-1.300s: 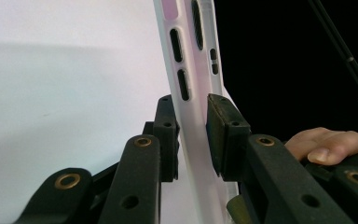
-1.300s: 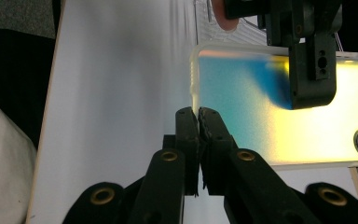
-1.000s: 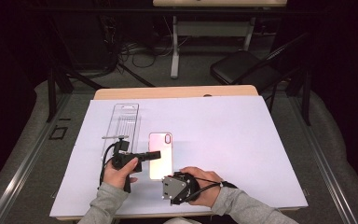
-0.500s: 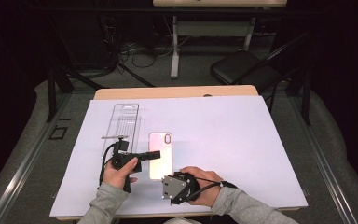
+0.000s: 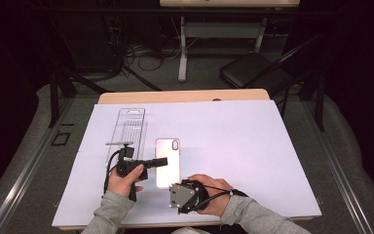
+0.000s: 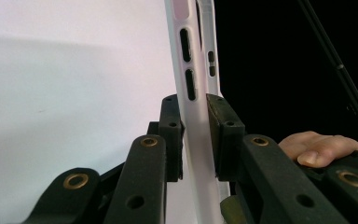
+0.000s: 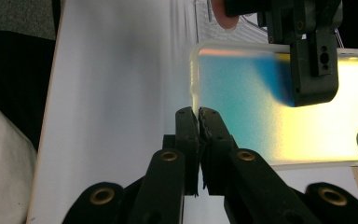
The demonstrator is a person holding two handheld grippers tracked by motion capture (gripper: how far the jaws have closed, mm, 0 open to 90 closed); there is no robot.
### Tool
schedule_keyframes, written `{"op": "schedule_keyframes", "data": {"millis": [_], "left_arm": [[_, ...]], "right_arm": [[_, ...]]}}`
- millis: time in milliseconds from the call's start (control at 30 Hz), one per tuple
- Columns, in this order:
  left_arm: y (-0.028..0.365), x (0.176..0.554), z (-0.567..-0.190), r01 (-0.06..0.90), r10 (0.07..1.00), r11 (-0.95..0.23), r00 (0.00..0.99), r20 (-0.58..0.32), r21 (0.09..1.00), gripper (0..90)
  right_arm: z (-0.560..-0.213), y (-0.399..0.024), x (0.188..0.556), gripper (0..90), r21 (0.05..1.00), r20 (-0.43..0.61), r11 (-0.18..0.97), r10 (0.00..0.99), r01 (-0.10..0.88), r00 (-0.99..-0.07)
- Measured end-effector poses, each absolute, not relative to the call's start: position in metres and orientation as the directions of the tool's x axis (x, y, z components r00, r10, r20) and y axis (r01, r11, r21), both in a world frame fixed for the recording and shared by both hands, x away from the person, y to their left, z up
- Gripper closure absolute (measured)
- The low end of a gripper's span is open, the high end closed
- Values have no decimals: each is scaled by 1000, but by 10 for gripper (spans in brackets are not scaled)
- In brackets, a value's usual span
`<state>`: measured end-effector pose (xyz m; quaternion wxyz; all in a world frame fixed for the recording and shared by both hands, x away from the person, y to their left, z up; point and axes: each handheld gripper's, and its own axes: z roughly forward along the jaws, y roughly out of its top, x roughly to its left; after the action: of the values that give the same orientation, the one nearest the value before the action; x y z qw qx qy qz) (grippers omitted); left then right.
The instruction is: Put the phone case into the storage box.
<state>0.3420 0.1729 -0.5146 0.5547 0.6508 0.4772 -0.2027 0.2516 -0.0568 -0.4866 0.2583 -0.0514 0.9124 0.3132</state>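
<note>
At centre frame the left gripper [image 6: 195,140] is clamping both jaws on the side wall of a translucent white phone case [image 6: 186,70], which is running upward to the top edge, its button slots facing the camera. A white table surface [image 6: 74,93] is occupying the left half. Fingers [image 6: 317,151] are showing at lower right.

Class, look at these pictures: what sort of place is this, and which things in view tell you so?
Probably a lab or studio set up for recording: a table under a white sheet, dark surroundings, loose cables on the floor, a folding chair behind.
</note>
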Motion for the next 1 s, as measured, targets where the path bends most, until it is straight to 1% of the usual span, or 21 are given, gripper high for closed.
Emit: {"op": "schedule_keyframes", "data": {"millis": [367, 400, 533, 1000], "left_arm": [[174, 342, -516, 852, 381, 90, 449, -808, 515, 785], [174, 342, -516, 851, 382, 92, 449, -808, 516, 786], [174, 341, -516, 856, 378, 99, 439, -815, 507, 790], [175, 341, -516, 862, 366, 116, 425, -828, 493, 796]], "right_arm": [[-487, -57, 252, 876, 548, -504, 796, 70, -257, -861], [-487, -56, 253, 876, 545, -511, 794, 58, -271, -858], [-487, -56, 253, 876, 544, -512, 793, 57, -272, -857], [-487, -56, 253, 874, 557, -504, 789, 73, -259, -861]]}}
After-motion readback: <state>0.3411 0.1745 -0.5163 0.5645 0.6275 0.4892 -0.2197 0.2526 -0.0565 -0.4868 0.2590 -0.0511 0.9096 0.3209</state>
